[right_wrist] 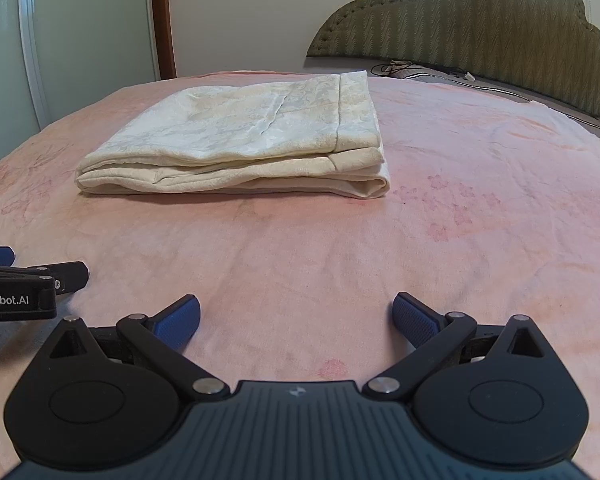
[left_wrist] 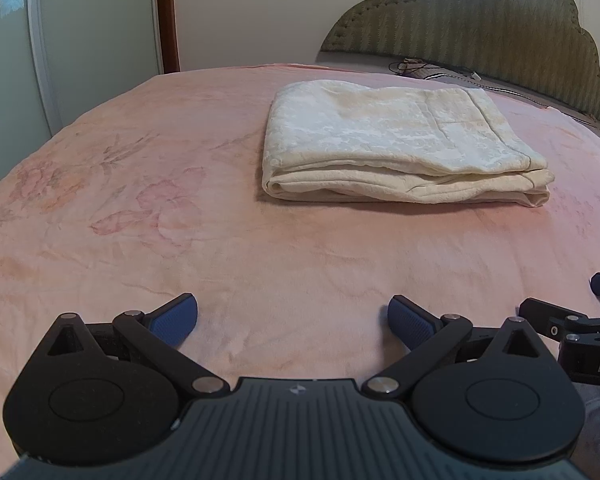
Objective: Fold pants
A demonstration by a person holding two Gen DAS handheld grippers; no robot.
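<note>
Pink bedspread (left_wrist: 140,200): folded pants (left_wrist: 396,148) ahead, apart from both spread-wide grippers.

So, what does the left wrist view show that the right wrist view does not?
Only the left wrist view shows the right gripper at its right edge and the pants' rounded fold up close. Only the right wrist view shows the left gripper at its left edge and the stacked hem ends. Both show the folded cream pants lying on the pink blanket, with both jaws open and empty.
</note>
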